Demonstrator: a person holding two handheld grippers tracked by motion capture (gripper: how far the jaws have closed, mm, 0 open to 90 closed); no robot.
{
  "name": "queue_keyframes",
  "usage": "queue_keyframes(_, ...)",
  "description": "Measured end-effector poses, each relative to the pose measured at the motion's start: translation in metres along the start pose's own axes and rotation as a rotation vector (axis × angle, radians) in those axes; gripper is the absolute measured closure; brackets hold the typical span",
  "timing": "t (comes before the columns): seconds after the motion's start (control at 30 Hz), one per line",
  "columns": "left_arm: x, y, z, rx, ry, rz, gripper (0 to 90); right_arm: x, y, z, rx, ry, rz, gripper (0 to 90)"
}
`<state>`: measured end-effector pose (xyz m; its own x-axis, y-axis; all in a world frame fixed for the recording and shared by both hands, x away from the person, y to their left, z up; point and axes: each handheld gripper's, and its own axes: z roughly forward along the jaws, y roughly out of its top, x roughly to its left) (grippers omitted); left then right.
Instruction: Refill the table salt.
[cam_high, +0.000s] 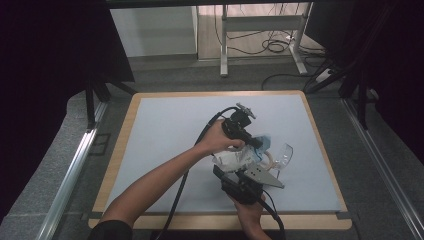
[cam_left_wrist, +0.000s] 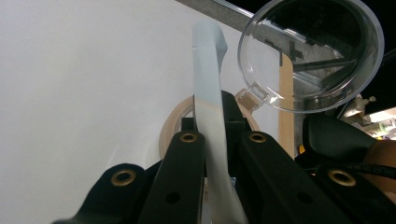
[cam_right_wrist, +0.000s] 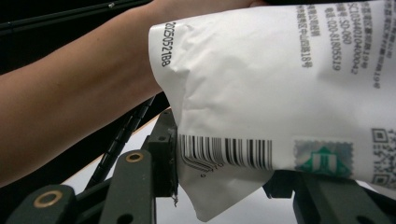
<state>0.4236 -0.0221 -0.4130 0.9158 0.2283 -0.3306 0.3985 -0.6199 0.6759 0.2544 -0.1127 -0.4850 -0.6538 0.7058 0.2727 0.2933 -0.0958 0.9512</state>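
Note:
A white printed packet (cam_high: 231, 159) with a barcode (cam_right_wrist: 224, 153) hangs just above the mat, and my right gripper (cam_high: 225, 170) is shut on its lower edge (cam_right_wrist: 224, 170). My left gripper (cam_high: 257, 145), reaching across from the left, is shut on a pale blue strip (cam_left_wrist: 208, 70) that runs up between its jaws (cam_left_wrist: 211, 112). A bit of that blue strip (cam_high: 263, 141) also shows at the packet's top. A clear round plastic lid (cam_high: 284, 154) sits just right of both grippers, close to the left gripper's jaws (cam_left_wrist: 310, 51). Behind those jaws curves a tan ring (cam_left_wrist: 169, 128).
The pale mat (cam_high: 170, 135) covers a wood-edged table (cam_high: 125, 135). The person's left forearm (cam_high: 155, 182) crosses the mat from the bottom left. Metal rails (cam_high: 75, 165) flank the table. Beyond it stand desk legs (cam_high: 224, 45) and floor cables (cam_high: 275, 46).

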Motion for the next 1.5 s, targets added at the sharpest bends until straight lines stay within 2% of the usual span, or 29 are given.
queue_keyframes(0.33,0.000,-0.005,0.002,-0.009,0.009,-0.004,89.6,-0.001,-0.011,0.003,0.015,-0.014,-0.017,55.1)
queue_keyframes(0.43,-0.001,-0.007,0.001,-0.015,0.010,0.002,89.6,-0.001,-0.016,0.004,0.021,-0.025,-0.039,54.6)
queue_keyframes(0.8,-0.002,-0.012,-0.003,-0.028,0.013,0.001,89.5,-0.003,-0.030,0.007,0.065,-0.049,-0.042,52.4)
queue_keyframes(1.03,-0.004,-0.018,-0.007,-0.042,0.010,-0.004,89.5,-0.003,-0.036,0.009,0.116,-0.073,-0.050,48.4)
queue_keyframes(1.3,-0.003,-0.025,-0.011,-0.076,0.004,-0.032,89.6,-0.003,-0.039,0.011,0.163,-0.097,-0.054,41.4)
queue_keyframes(1.5,-0.004,-0.030,-0.015,-0.090,-0.005,-0.028,89.7,-0.003,-0.043,0.015,0.197,-0.121,-0.058,34.6)
